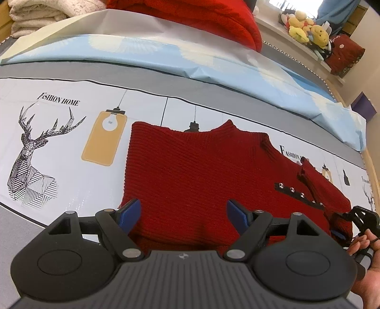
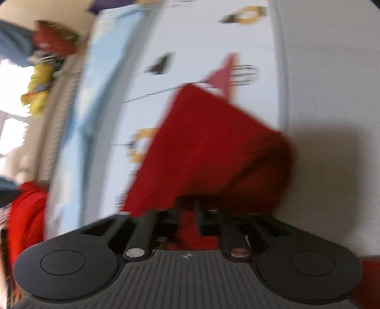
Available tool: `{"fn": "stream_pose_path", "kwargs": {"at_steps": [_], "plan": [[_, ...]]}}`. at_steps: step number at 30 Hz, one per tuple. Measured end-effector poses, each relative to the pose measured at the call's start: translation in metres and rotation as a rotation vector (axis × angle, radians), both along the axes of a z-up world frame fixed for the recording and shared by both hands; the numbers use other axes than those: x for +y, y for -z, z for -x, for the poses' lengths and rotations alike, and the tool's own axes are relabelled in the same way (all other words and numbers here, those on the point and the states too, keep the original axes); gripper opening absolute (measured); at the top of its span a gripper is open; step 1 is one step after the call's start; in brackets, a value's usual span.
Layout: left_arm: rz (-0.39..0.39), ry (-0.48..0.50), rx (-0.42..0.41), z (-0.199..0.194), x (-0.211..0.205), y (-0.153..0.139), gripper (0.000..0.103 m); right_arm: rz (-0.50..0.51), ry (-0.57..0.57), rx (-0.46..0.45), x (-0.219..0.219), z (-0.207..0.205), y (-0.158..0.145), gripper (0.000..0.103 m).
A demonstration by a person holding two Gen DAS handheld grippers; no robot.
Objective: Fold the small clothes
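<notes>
Spread wide, the left tool (image 1: pixel 184 214) hovers over the near hem of a red knit sweater (image 1: pixel 201 171) lying flat on the printed bedsheet (image 1: pixel 59 166). Its far-side sleeve bunches between the right tool (image 2: pixel 188 211), whose grip I cannot tell through the blur.

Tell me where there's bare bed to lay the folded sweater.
Free: the printed sheet left of the red sweater, over the deer print. Crowded: the far edge, with the blue sheet, red garment and towels.
</notes>
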State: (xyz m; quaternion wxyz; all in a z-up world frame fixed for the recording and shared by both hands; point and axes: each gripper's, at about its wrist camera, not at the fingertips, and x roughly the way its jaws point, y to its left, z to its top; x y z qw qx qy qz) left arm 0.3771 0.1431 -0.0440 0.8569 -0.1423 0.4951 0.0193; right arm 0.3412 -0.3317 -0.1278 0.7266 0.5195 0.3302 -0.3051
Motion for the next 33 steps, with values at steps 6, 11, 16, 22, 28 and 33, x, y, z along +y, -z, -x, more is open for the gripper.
{"fn": "stream_pose_path", "kwargs": {"at_steps": [6, 11, 16, 22, 28, 33], "plan": [[-0.009, 0.017, -0.002, 0.002, -0.003, 0.0, 0.084, 0.083, -0.041, -0.04, -0.003, -0.015, -0.008, 0.048], [-0.011, 0.005, -0.003, 0.002, 0.001, -0.001, 0.084, 0.074, -0.063, -0.039, -0.014, -0.019, 0.005, 0.012], [-0.017, -0.012, -0.009, 0.001, 0.006, -0.003, 0.084, 0.134, -0.121, -0.13, 0.004, -0.022, -0.019, 0.007], [-0.027, -0.072, -0.026, 0.001, 0.024, -0.008, 0.084, -0.042, -0.279, -0.504, 0.047, -0.024, -0.061, 0.006], [-0.037, -0.179, -0.037, -0.003, 0.055, -0.013, 0.084, -0.548, -0.438, -0.77, 0.107, -0.02, -0.041, 0.006], [-0.045, -0.248, -0.019, -0.003, 0.074, -0.012, 0.084, -0.322, -0.731, -0.332, 0.165, -0.014, -0.009, 0.023]]}}
